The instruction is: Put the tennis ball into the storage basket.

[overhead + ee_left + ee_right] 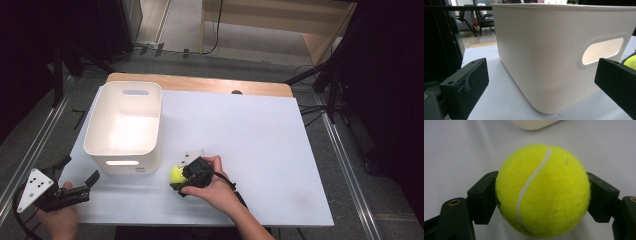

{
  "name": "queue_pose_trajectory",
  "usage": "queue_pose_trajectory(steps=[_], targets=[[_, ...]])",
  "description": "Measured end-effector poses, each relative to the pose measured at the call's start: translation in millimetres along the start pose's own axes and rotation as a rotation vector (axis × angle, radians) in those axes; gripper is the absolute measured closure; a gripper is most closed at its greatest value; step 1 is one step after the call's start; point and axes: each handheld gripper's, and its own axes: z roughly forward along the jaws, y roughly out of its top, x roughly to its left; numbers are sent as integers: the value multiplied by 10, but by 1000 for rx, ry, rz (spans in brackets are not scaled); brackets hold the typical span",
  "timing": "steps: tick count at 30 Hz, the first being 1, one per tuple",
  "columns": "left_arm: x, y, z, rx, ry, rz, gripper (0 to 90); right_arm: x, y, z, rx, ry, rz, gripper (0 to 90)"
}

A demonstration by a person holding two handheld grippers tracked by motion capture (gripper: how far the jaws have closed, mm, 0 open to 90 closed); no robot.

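The right gripper [178, 179], low centre of the high view, pinches the ball [176, 173] from both sides, its pads [484, 200] pressed into the felt; the ball sits on the white table [260, 150] just below the bin's [125, 125] lower right corner; the left gripper [80, 187], at lower left, is spread wide with nothing between its jaws, facing the bin's wall.

Count on the bench [260, 140]: one tennis ball [176, 173], yellow-green, at 6 o'clock of the sheet. One white plastic bin [125, 125] with handle slots, at 9 o'clock. Two tongs: left tongs [93, 180] at 7 o'clock, right tongs [178, 176] at the ball. Hands: two.
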Motion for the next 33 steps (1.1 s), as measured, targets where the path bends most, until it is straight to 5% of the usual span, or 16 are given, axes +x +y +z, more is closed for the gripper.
queue_pose_trajectory(steps=[33], targets=[[0,0,-1,0,0,-1,0,-95,35,-147,-33,27,-2,233]])
